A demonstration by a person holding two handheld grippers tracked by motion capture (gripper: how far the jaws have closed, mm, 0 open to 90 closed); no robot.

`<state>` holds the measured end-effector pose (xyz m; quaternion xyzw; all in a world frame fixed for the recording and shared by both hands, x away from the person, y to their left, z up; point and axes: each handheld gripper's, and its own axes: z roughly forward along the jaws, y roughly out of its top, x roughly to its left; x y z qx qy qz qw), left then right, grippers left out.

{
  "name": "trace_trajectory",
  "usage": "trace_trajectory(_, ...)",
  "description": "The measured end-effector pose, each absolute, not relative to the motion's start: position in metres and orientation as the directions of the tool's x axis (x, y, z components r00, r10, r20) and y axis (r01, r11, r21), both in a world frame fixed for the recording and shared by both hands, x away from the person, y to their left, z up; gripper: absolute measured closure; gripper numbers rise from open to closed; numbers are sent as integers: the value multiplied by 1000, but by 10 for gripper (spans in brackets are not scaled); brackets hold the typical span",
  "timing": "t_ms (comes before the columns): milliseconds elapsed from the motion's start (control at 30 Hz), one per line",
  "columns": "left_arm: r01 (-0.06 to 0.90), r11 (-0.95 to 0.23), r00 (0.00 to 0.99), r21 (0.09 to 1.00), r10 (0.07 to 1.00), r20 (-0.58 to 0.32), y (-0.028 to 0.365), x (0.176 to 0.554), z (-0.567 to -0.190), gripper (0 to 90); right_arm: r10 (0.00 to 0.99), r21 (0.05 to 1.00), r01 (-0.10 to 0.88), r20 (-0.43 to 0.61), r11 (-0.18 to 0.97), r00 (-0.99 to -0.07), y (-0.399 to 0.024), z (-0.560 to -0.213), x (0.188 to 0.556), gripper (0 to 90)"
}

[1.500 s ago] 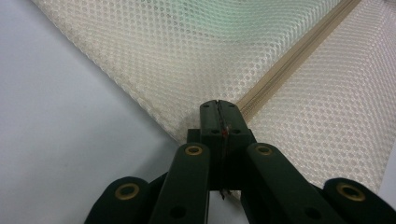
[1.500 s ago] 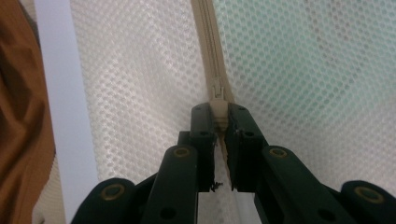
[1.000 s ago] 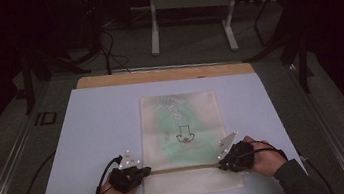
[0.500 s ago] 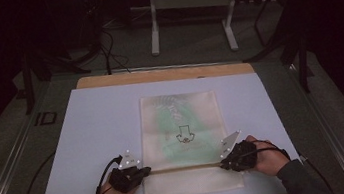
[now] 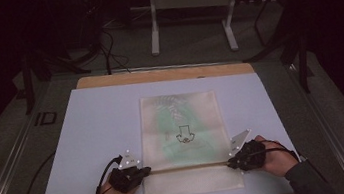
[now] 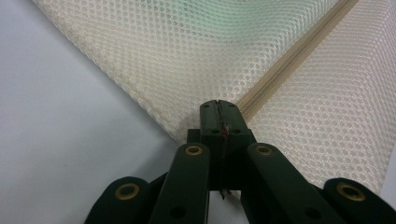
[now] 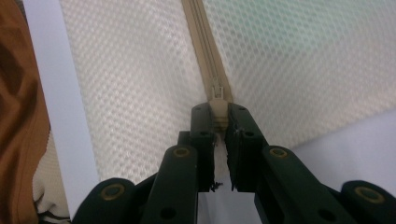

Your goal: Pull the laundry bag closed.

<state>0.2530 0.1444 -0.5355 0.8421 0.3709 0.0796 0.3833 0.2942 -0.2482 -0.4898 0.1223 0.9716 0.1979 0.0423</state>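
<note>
A mesh bag (image 5: 184, 140) is lying on the pale table (image 5: 89, 138) in a dark room; the left tool (image 6: 219, 109) is pinching its edge, and the right tool (image 7: 219, 114) is clamping the zipper pull (image 7: 218, 103).

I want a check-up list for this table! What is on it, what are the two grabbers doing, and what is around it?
Surface: pale mat on a wooden table, flat.
Job's things: cream mesh bag lying flat, something green inside; zipper across its near part.
Clutter: nothing seen.
Grippers: left gripper shut on the bag's edge at the zipper's end; right gripper shut on the zipper pull.
Cables: one trails from each gripper; more lie on the floor behind.
Surroundings: dark room, grey floor, white stand legs behind the table.
</note>
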Motion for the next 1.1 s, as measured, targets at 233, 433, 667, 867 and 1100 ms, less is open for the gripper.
trace_trajectory(233,564,-430,711,705,687,-150,144,253,-535,893,283,404,248,-29,881,-959,-261,-489,293,822)
trace_trajectory(433,564,-429,712,706,685,-153,145,253,-536,893,289,418,257,-15,871,-957,-265,-491,294,818)
trace_trajectory(667,577,-418,705,701,688,-170,145,255,-535,889,326,445,286,-14,849,-945,-271,-490,294,755)
trace_trajectory(867,585,-407,705,702,683,-191,147,257,-536,884,342,480,297,-8,826,-940,-276,-487,293,735)
trace_trajectory(1100,577,-410,707,706,684,-180,146,256,-535,883,348,488,304,0,818,-937,-276,-490,293,724)
